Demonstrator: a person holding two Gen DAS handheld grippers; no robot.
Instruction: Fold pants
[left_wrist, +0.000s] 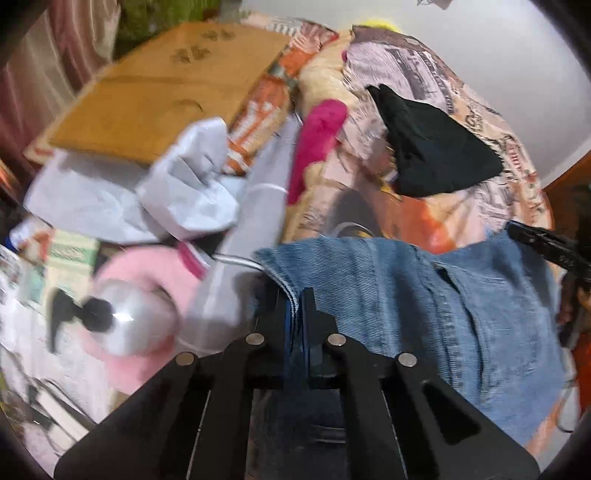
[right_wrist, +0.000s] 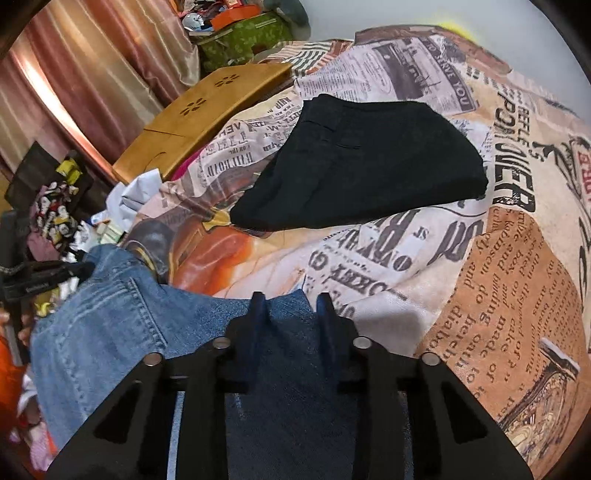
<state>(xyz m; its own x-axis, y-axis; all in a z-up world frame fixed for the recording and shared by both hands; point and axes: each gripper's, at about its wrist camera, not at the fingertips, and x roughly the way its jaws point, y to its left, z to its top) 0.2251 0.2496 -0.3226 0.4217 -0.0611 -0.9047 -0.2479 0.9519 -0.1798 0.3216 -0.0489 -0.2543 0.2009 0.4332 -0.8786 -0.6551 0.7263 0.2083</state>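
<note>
Blue denim jeans (left_wrist: 424, 295) are held up above a bed with a newspaper-print cover (right_wrist: 406, 251). My left gripper (left_wrist: 295, 306) is shut on one edge of the jeans, with the fabric pinched between its fingers. My right gripper (right_wrist: 291, 310) has its jaws a little apart with the jeans (right_wrist: 110, 325) lying between them; the cloth fills the gap. The right gripper also shows at the right edge of the left wrist view (left_wrist: 546, 247), and the left gripper shows at the left edge of the right wrist view (right_wrist: 40, 280).
A folded black garment (right_wrist: 362, 166) lies on the cover beyond the jeans. A wooden lap desk (right_wrist: 199, 118) sits at the bed's far left. White paper (left_wrist: 184, 192), a pink cloth (left_wrist: 317, 140), a pink round item (left_wrist: 147, 295) and clutter lie to the left. Curtains (right_wrist: 92, 74) hang behind.
</note>
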